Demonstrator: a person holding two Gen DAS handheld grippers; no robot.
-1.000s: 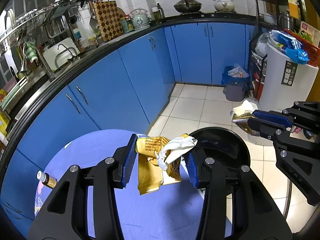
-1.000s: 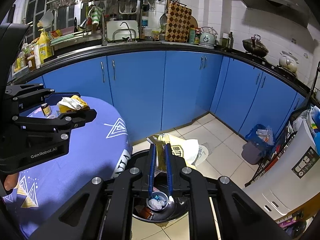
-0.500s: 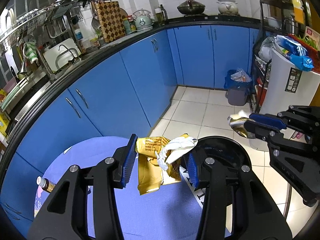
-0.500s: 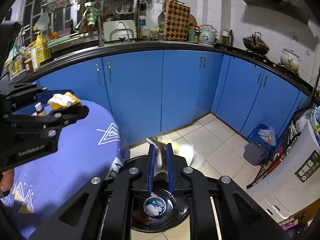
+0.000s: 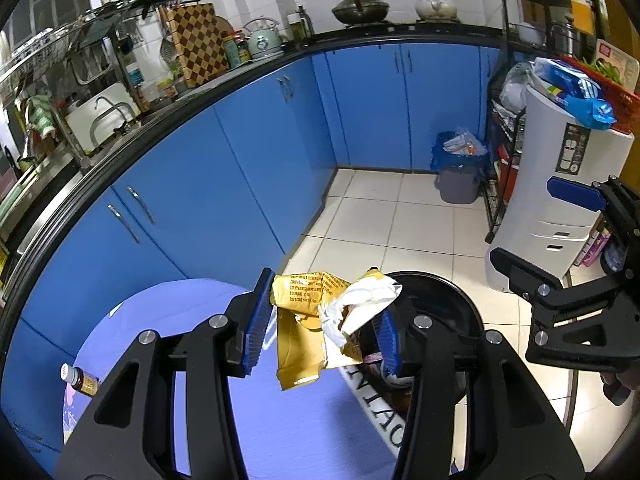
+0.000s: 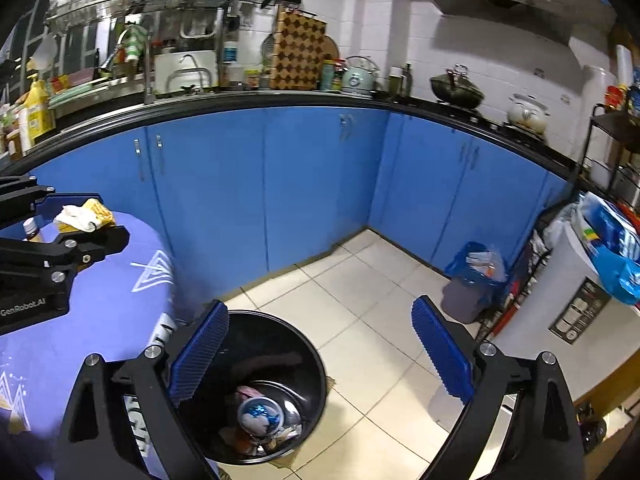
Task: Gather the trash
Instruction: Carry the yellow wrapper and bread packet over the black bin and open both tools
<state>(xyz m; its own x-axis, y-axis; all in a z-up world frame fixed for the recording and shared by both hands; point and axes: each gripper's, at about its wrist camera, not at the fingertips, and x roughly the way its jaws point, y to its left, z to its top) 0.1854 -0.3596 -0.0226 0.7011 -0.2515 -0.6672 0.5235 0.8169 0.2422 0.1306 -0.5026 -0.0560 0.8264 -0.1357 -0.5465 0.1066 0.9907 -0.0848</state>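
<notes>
My left gripper [image 5: 322,322] is shut on a crumpled yellow wrapper with white paper [image 5: 320,312] and holds it above the edge of the round blue-clothed table [image 5: 280,420], next to the black trash bin [image 5: 448,292]. It also shows in the right wrist view [image 6: 86,216]. My right gripper [image 6: 320,350] is open and empty above the black trash bin [image 6: 280,344], which holds several pieces of trash [image 6: 260,420]. In the left wrist view the right gripper [image 5: 560,240] is at the right, jaws apart.
A small brown bottle [image 5: 80,380] stands on the table at the left. Blue cabinets [image 5: 240,168] curve along the back. A grey bin with a blue bag [image 5: 458,172] stands in the corner. A white appliance [image 5: 560,200] stands at the right on the tiled floor.
My right gripper has opened and let go of the yellow and white wrapper, which is no longer between its fingers. My left gripper still holds its wrapper and has barely moved.
</notes>
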